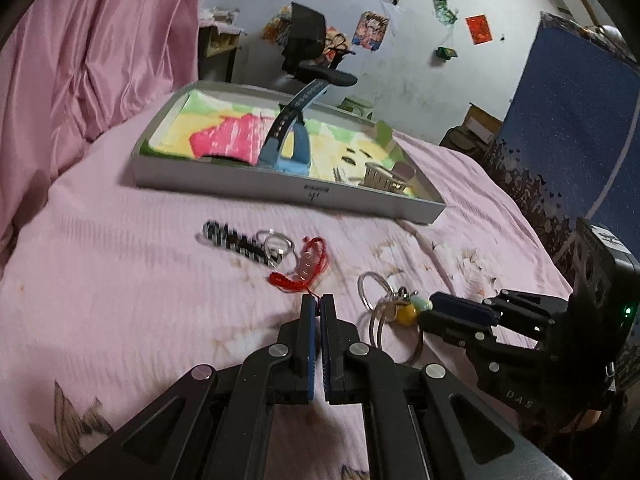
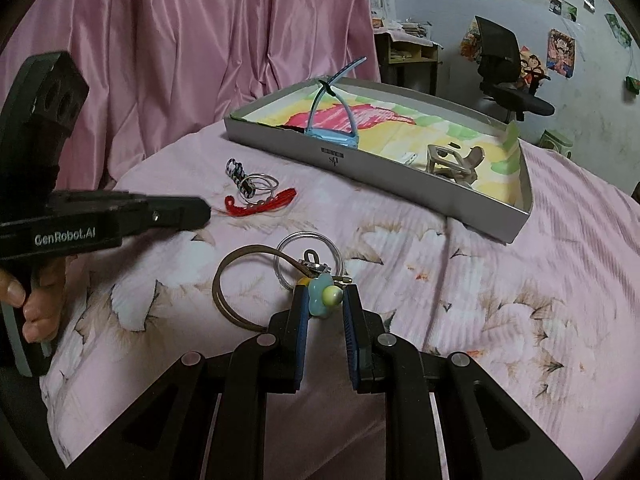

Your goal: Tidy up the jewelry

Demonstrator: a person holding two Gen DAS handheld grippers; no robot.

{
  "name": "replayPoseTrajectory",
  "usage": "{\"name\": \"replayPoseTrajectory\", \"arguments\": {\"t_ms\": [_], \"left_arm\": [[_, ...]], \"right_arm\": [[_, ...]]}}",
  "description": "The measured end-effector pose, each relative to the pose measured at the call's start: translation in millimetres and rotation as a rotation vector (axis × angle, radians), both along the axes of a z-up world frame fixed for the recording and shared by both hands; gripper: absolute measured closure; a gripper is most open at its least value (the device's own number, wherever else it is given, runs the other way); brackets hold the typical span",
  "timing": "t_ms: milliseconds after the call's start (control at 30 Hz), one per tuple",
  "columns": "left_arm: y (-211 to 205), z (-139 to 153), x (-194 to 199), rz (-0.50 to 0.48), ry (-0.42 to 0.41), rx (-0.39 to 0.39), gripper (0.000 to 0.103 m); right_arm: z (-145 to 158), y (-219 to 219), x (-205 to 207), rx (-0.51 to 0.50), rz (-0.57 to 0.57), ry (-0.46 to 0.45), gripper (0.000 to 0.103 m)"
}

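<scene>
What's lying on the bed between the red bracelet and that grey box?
Only bare pink bedsheet. In the right wrist view, nothing sits between the red bracelet and the grey box; the rings and black-and-white piece lie off to the left.

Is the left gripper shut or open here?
Shut: the left gripper pinches the red bracelet's thread between nearly touching fingers.
</scene>
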State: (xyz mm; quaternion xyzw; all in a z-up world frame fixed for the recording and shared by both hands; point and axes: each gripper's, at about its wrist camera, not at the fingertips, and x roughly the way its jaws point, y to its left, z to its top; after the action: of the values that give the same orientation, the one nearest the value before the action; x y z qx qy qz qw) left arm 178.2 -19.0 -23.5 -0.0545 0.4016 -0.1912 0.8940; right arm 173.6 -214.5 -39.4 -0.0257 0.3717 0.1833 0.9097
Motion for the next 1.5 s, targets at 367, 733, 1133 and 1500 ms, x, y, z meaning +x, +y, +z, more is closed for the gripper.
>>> {"name": "replayPoseTrajectory", "arguments": {"t_ms": [367, 733, 1133, 1500], "left_arm": [[-3, -2, -12, 0.003, 0.013, 0.013, 0.100], [-3, 6, -15, 0.010, -0.036, -0.003, 0.100], [-7, 2, -13, -0.007, -0.023, 0.005, 0.100], [-8, 0, -13, -0.009, -0.009, 0.013, 0.100]], "right_arm": [[4, -15, 0, -0.024, -0.047, 0.007, 0.088], [16, -11, -9, -0.195, -0.077, -0.123, 0.088], [8, -17, -1, -0.049, 0.015, 0.012, 0.088], [-1, -12, -9, -0.009, 0.127, 0.097, 0.087]]}}
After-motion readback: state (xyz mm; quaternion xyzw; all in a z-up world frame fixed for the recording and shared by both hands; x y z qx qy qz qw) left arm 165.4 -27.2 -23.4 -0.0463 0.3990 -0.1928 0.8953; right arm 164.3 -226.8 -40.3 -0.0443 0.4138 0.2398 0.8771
